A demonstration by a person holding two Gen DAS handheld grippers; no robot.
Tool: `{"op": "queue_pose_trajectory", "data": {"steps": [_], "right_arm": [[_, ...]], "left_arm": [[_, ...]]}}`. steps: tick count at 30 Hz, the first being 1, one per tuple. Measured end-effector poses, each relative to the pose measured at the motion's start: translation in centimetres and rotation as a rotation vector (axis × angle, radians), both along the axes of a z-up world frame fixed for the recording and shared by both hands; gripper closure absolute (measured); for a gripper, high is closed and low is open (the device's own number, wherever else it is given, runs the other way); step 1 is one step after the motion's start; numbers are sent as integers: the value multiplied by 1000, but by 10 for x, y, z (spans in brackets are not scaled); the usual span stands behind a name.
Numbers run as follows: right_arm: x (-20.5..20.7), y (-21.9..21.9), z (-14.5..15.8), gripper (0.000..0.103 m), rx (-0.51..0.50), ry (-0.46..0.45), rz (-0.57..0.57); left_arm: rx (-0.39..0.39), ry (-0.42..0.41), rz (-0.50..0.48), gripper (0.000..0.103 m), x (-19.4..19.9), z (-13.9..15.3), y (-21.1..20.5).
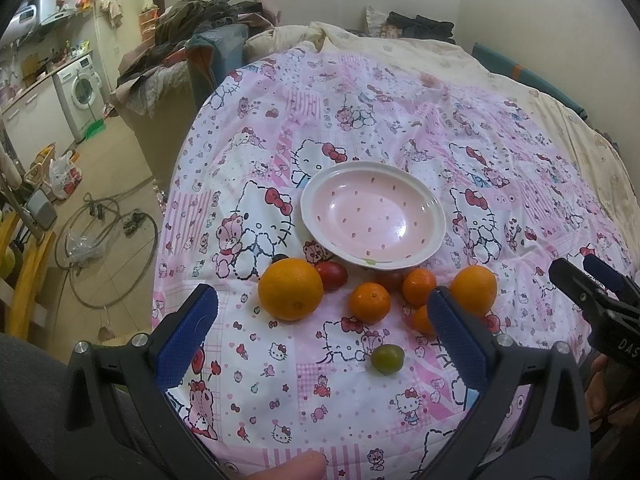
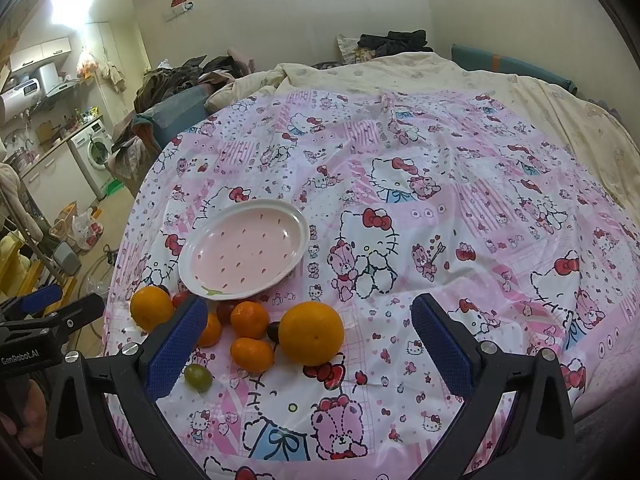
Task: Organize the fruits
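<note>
Pink cartoon-print bedsheet (image 1: 360,400) under our spread left gripper (image 1: 320,344) and right gripper (image 2: 308,348), both empty, oranges (image 1: 290,289), tomatoes (image 1: 332,275), green fruit (image 1: 387,359) beside empty pink spotted ceramic plate (image 1: 320,224).

- "das", cut off at the frame edge, in pale letters on the black body of the right gripper (image 1: 586,276), seen from the left wrist view.
- "genrobot.ai" in pale letters on the black body of the left gripper (image 2: 60,300), seen from the right wrist view.
- lit digits on the water heater (image 2: 24,96), too small to read.
</note>
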State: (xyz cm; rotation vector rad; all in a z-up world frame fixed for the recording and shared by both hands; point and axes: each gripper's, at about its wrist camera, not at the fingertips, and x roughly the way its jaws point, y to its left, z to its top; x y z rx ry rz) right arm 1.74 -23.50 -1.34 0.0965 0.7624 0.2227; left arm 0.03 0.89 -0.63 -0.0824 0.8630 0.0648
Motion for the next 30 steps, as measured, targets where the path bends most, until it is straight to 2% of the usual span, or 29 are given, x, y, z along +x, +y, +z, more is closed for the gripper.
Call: {"op": "queue_pose_trajectory", "data": {"steps": [30], "right_arm": [[0,-4,2,0,12,3,-12]], "left_arm": [[5,0,8,0,-1,0,1]]}}
